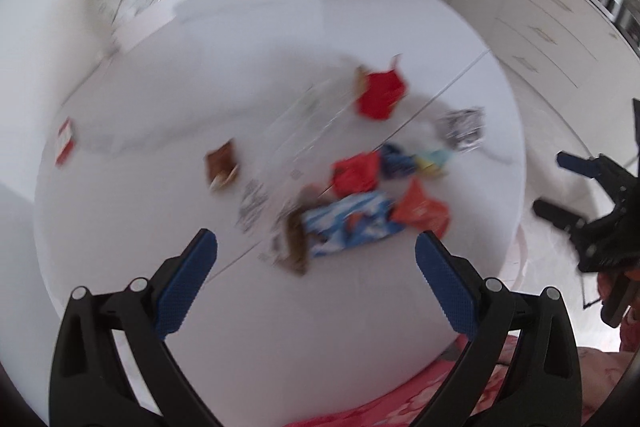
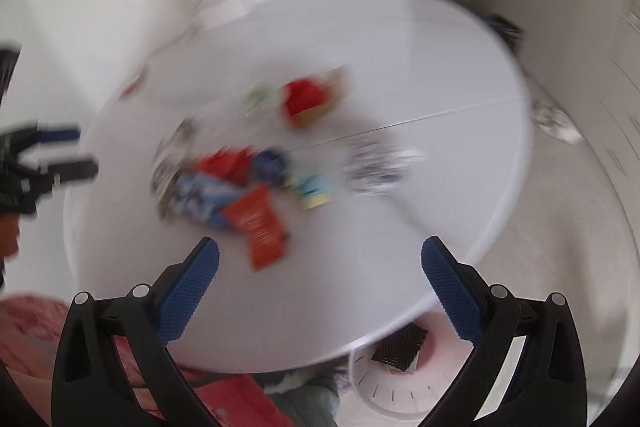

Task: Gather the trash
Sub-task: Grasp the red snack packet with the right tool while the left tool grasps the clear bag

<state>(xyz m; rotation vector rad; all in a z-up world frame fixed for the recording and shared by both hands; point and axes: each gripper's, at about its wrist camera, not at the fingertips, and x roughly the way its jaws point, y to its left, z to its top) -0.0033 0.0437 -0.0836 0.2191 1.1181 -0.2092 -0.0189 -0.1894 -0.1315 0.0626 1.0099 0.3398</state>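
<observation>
I'm holding my left gripper [image 1: 316,247] wide and empty over the table's [image 1: 140,227] near edge, w/ wrappers [image 1: 348,223] lying clustered mid-table plus strays toward the left edge. My right gripper [image 2: 320,255] is hanging spread and empty too. The bin [image 2: 400,387] is sitting below the near-right edge w/ something dark inside, so I'm judging most pickup's still left.

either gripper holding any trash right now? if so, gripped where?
Nothing held. The left gripper and right gripper both stand wide open and empty above the round white table; the wrappers, including the blue wrapper, still lie on it.
</observation>
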